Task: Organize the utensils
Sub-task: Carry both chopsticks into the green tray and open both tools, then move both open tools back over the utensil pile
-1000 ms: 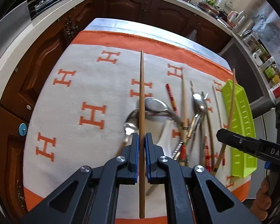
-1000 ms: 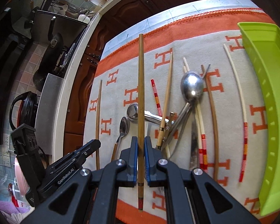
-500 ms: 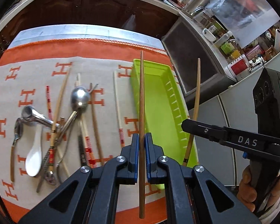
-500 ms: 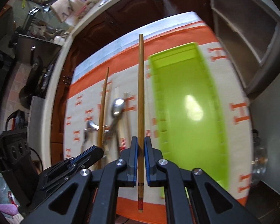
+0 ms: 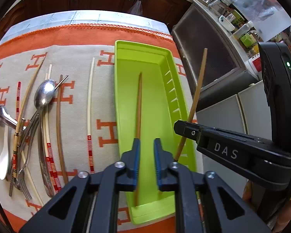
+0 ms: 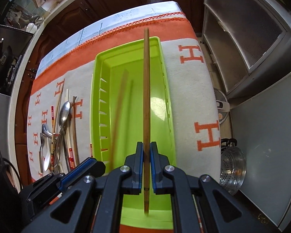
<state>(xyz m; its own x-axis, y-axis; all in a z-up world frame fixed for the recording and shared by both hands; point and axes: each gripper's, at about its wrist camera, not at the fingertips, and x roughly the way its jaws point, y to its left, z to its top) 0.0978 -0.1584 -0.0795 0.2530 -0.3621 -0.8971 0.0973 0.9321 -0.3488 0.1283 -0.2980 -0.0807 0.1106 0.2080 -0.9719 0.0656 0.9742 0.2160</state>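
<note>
My left gripper hangs over the near end of the green tray, its jaws opening. The brown chopstick it held is blurred, free of both pads, and lies lengthwise down into the tray. It also shows as a blurred streak in the right wrist view. My right gripper is shut on a second brown chopstick, held above the tray and pointing along its length. That gripper and its chopstick stand over the tray's right rim in the left wrist view.
Left of the tray, on the orange-and-cream cloth, lie a steel spoon, a white spoon, forks and several chopsticks, one pale with red bands. The table's edge runs close beyond the tray; a steel colander sits below.
Both grippers moved right, from above the utensil pile to above the green tray. The left jaws have parted and let their chopstick go; the right still grips its chopstick.
</note>
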